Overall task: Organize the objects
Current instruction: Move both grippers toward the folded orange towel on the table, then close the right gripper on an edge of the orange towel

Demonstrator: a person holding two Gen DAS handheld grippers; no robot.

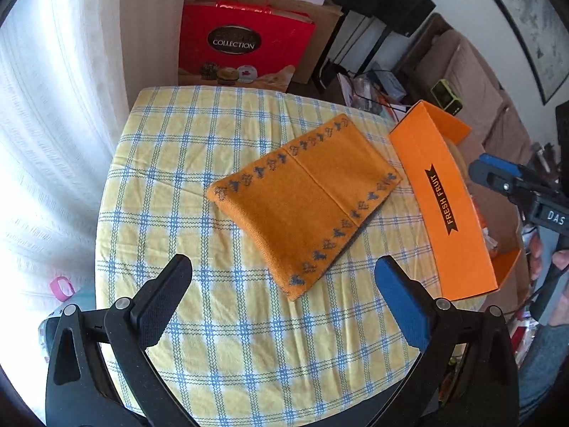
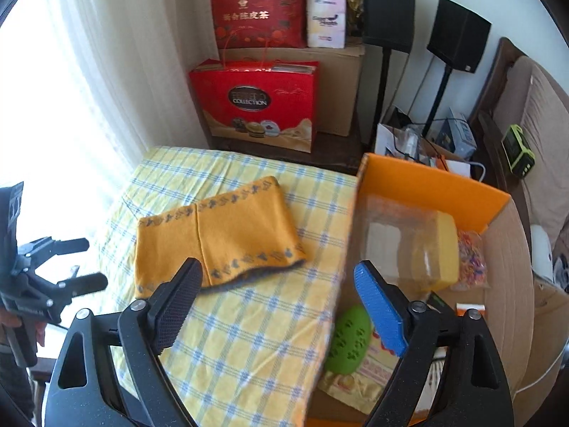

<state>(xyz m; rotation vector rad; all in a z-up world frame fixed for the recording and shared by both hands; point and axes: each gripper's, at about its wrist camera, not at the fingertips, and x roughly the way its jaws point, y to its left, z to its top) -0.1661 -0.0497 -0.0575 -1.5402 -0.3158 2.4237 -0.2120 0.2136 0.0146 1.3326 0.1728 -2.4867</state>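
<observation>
A folded orange cloth point(image 1: 306, 199) with a blue pattern border lies on the yellow checked tablecloth point(image 1: 199, 163); it also shows in the right wrist view point(image 2: 220, 235). An orange cardboard box point(image 1: 448, 206) marked FRESH FRUIT stands at the table's right edge. In the right wrist view the box point(image 2: 426, 181) holds a clear plastic container point(image 2: 402, 242), a yellow sponge point(image 2: 448, 249), a green silicone piece point(image 2: 348, 341) and packets. My left gripper point(image 1: 284, 277) is open and empty, above the table just in front of the cloth. My right gripper point(image 2: 277, 284) is open and empty, over the table's right edge beside the box.
Red gift bags point(image 2: 256, 103) and a brown carton point(image 2: 338, 85) stand behind the table. A white curtain point(image 1: 53, 106) hangs at the left. Two black speakers on stands point(image 2: 387, 10) and a brown sofa point(image 2: 533, 124) are at the right.
</observation>
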